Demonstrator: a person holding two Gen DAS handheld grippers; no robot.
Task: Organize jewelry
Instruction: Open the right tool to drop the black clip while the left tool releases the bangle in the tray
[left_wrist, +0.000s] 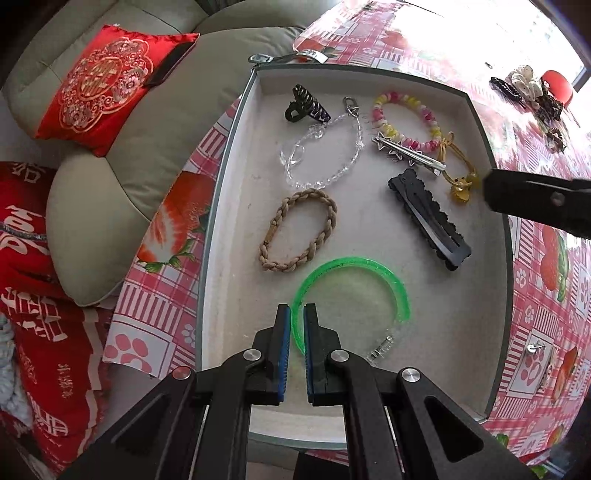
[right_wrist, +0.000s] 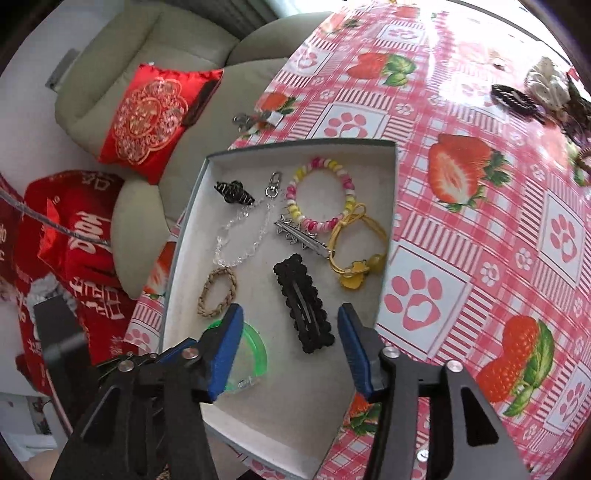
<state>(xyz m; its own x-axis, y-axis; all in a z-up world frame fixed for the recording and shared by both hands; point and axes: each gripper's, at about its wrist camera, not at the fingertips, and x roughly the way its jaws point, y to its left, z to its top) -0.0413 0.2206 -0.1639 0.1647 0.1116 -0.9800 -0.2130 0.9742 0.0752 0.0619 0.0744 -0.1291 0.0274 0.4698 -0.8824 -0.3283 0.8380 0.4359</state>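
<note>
A grey box (left_wrist: 218, 206) (right_wrist: 388, 236) with a white lining holds several pieces: a green bangle (left_wrist: 354, 263) (right_wrist: 258, 343), a braided tan bracelet (left_wrist: 299, 229) (right_wrist: 218, 291), a clear bead chain (left_wrist: 325, 155), a black claw clip (left_wrist: 306, 105), a pink-yellow bead bracelet (left_wrist: 402, 114) (right_wrist: 321, 192), a silver star clip (left_wrist: 406, 151), a black snap clip (left_wrist: 428, 218) (right_wrist: 304, 302) and a yellow hair tie (left_wrist: 458, 177) (right_wrist: 354, 258). My left gripper (left_wrist: 294, 317) is closed to a narrow gap around the bangle's end. My right gripper (right_wrist: 291, 321) is open above the black snap clip.
More hair accessories (left_wrist: 532, 92) (right_wrist: 546, 96) lie far right on the strawberry tablecloth (right_wrist: 480, 221). A metal clip (right_wrist: 251, 120) lies behind the box. A beige sofa (left_wrist: 110, 192) with red cushions (left_wrist: 103, 85) stands left of the table.
</note>
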